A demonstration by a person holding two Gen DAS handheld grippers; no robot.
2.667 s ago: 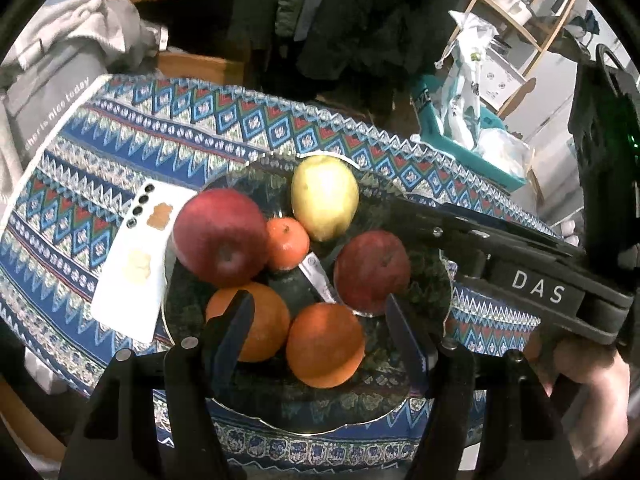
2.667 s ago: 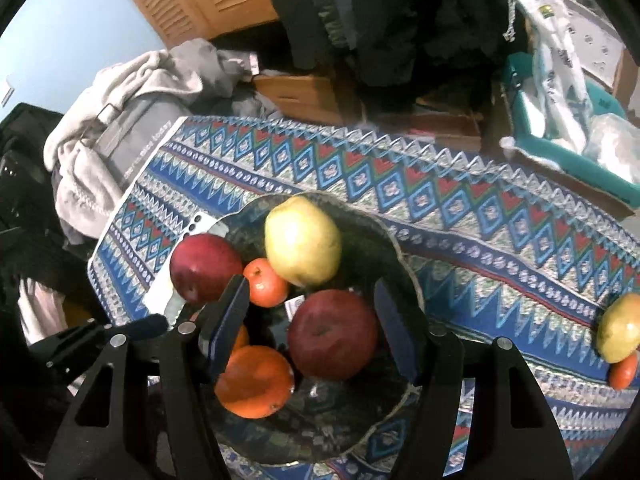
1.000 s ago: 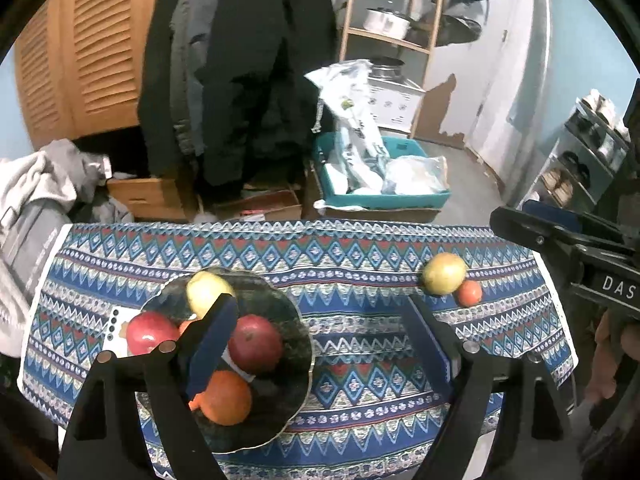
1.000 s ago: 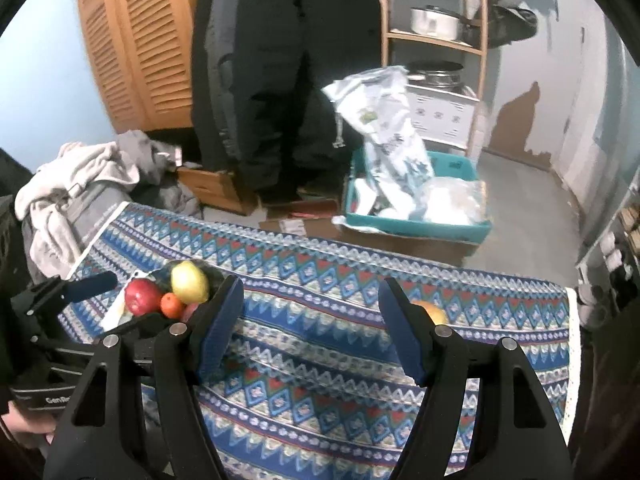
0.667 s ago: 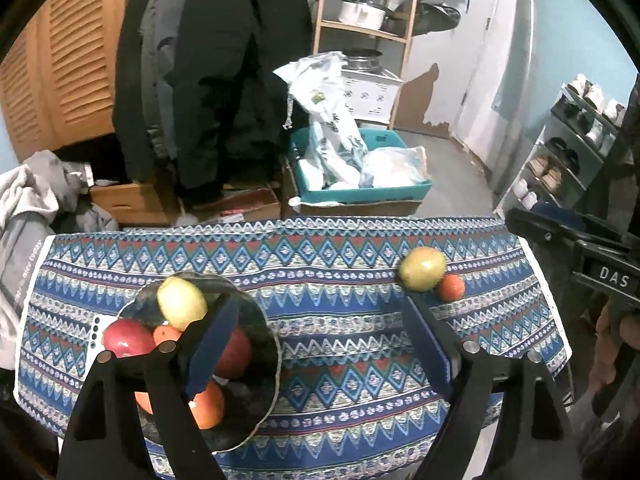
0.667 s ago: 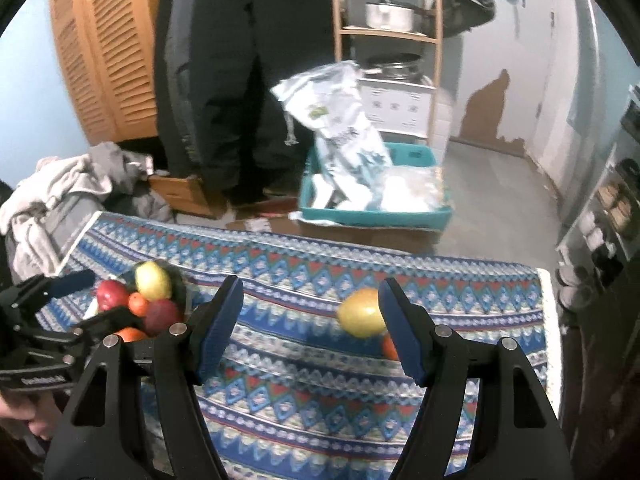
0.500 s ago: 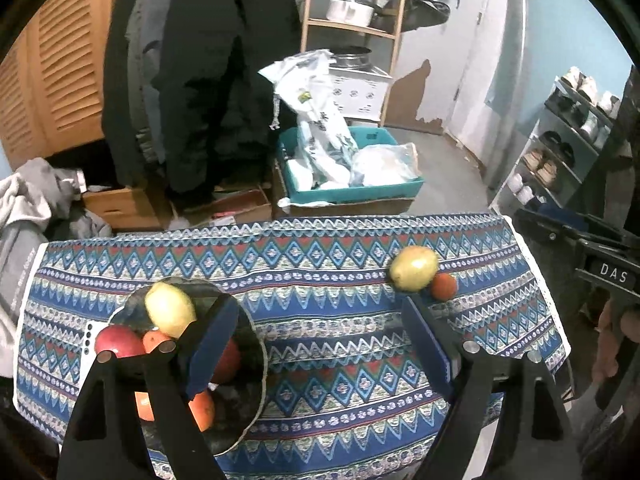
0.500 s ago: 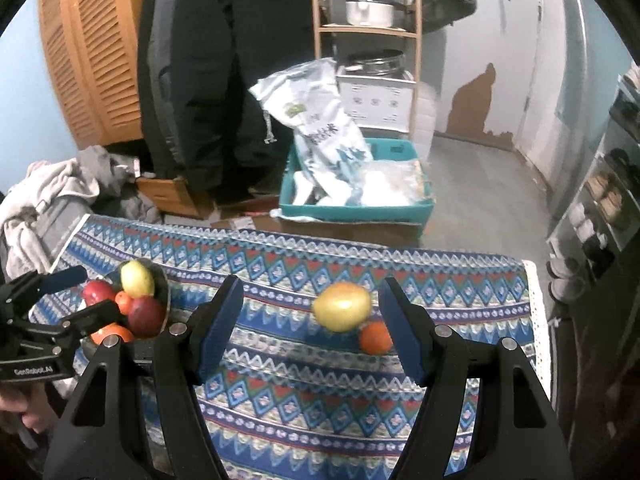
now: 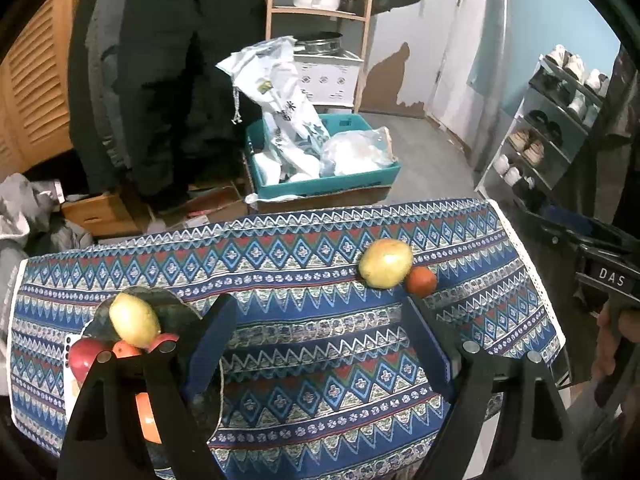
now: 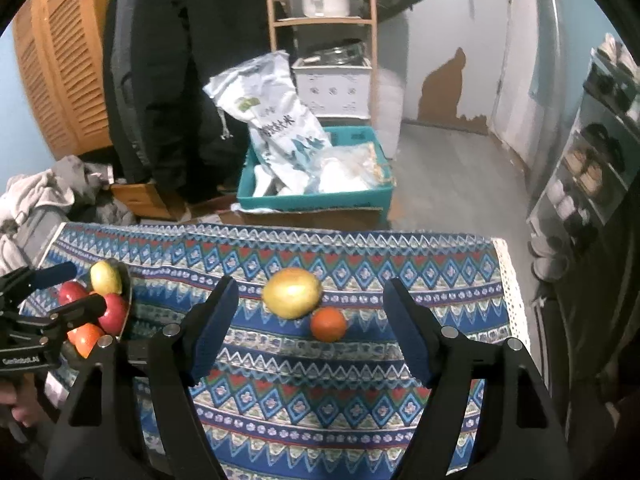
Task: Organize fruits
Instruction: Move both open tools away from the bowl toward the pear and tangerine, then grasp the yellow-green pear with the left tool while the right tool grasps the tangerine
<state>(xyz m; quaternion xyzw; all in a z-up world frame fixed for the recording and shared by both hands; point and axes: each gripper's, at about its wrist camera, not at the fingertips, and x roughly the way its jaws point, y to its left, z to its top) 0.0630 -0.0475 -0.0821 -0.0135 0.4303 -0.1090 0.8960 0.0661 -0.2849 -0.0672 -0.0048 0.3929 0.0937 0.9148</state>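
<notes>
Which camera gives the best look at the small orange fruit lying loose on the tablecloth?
The right wrist view. The small orange fruit sits near the middle, fully visible, framed between that gripper's fingers beside the yellow-green fruit. The left wrist view shows the same fruit farther right, smaller, its left side tucked behind the yellow-green one.

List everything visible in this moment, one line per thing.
Tablecloth: one, blue patterned, over the table.
Plate: one, dark, table's left end.
Plate fruit: yellow one, red ones, orange ones; exact count hidden.
Loose yellow fruit: one, on the cloth.
Small orange fruit: one, touching it.
Teal crate: one, on the floor, holding bags.
Wooden shelf: one, with a pot.
Left tongs: black with blue pads, empty, open.
Right tongs: same, opening, nothing between them.
</notes>
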